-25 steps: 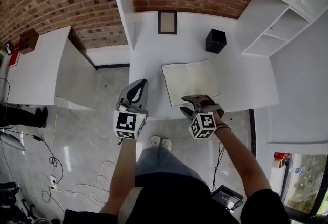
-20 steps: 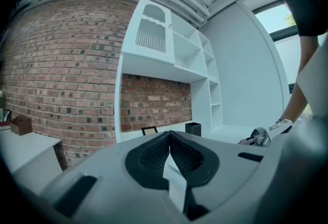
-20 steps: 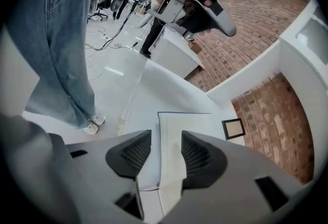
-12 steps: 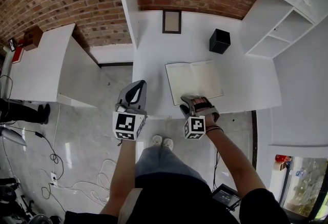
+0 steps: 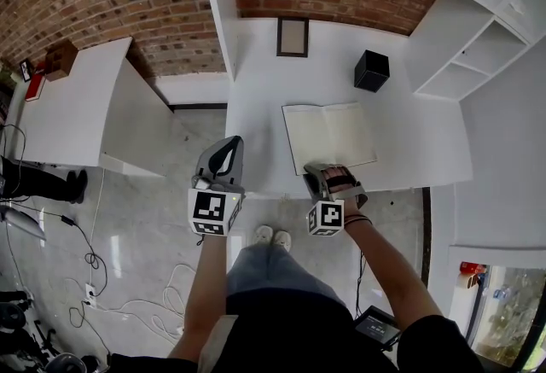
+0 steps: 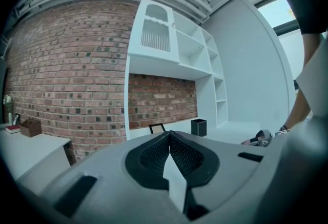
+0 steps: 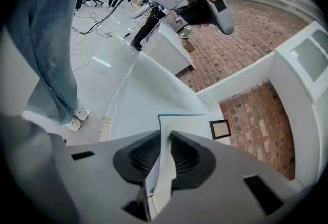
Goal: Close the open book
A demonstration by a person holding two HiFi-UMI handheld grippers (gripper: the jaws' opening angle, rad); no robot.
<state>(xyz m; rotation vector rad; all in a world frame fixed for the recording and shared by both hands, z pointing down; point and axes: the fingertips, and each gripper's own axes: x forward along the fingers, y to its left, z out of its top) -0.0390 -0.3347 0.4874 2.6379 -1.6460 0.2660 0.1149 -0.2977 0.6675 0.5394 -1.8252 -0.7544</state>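
The open book (image 5: 328,134) lies flat on the white desk (image 5: 256,107), cream pages up, with a blue cover rim showing in the right gripper view (image 7: 182,124). My right gripper (image 5: 318,172) is at the book's near edge, pointing down at it. Its jaws are closing, and the near edge of the pages and cover stands between the pads (image 7: 165,136), which press on it. My left gripper (image 5: 229,145) hovers off the desk's near left corner, away from the book, shut with nothing in it (image 6: 169,134).
A small picture frame (image 5: 293,37) leans at the back of the desk by the brick wall. A black box (image 5: 372,70) stands behind the book. White shelves (image 5: 478,47) rise on the right and a second white table (image 5: 68,115) stands on the left.
My right gripper sank to the book's near edge and its jaws closed from wide open onto that edge. The left gripper stayed where it was.
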